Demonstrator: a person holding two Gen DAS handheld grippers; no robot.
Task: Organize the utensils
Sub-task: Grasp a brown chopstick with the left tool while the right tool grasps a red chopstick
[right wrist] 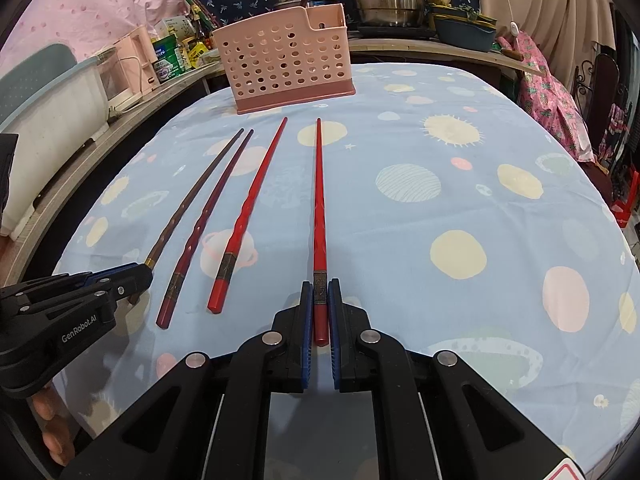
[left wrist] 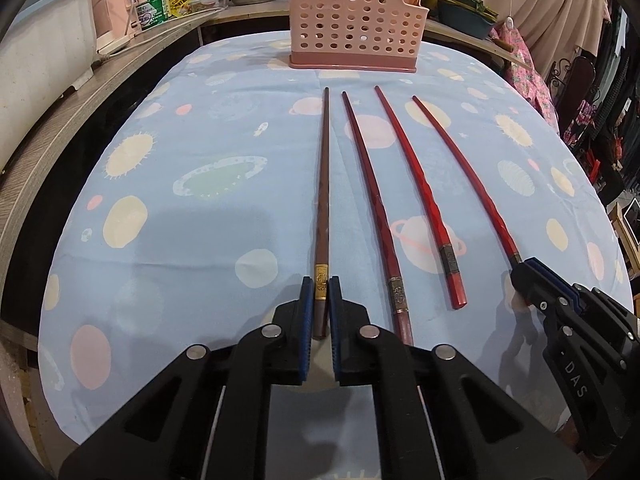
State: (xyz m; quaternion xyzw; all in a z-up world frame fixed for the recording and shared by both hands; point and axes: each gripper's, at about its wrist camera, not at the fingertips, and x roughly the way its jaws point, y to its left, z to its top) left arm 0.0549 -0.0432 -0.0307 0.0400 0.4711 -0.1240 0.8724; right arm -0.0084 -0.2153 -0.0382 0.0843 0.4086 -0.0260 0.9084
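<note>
You've got both grippers pinching chopsticks near their banded ends, left gripper on the brown chopstick, right gripper on the bright red chopstick, both lying in front of the pink holder, and they look light, stiff and slick, so grip firmly.

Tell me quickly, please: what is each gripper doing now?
Left gripper: closed on the brown chopstick.
Right gripper: closed on the bright red chopstick.
</note>
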